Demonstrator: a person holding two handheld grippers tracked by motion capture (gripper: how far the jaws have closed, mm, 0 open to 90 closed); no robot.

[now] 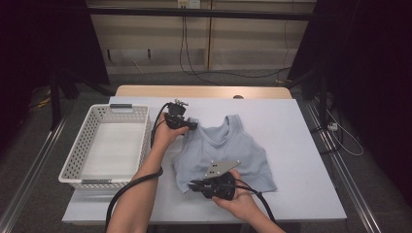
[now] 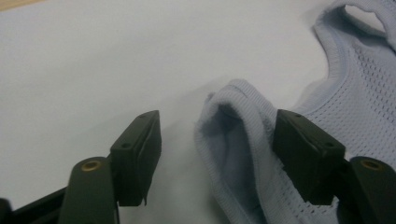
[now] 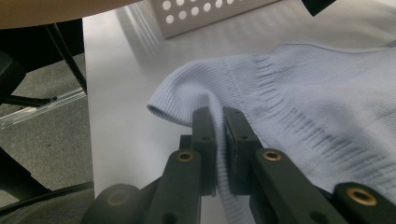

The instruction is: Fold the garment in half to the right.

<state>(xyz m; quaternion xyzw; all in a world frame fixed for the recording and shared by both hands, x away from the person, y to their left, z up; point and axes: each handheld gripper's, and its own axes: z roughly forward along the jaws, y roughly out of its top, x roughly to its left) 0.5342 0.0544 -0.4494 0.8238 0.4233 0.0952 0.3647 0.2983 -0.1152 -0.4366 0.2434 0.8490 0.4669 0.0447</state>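
A light blue sleeveless top (image 1: 228, 150) lies flat on the white table (image 1: 296, 126), neck toward the far side. My left gripper (image 1: 193, 125) is at the top's left shoulder strap. Seen from the left gripper view, my left gripper (image 2: 217, 135) is open and the folded strap (image 2: 233, 130) stands up between the jaws, close to the right pad and apart from the left one. My right gripper (image 1: 192, 184) sits at the top's near left corner. In the right gripper view, my right gripper (image 3: 219, 119) is shut on the ribbed hem (image 3: 187, 98), which bunches up between the pads.
A white perforated basket (image 1: 87, 141) stands at the table's left, and its wall (image 3: 210, 14) lies just beyond the hem. The table's left edge drops to grey floor (image 3: 42, 140). Bare tabletop lies to the right of the top and behind it.
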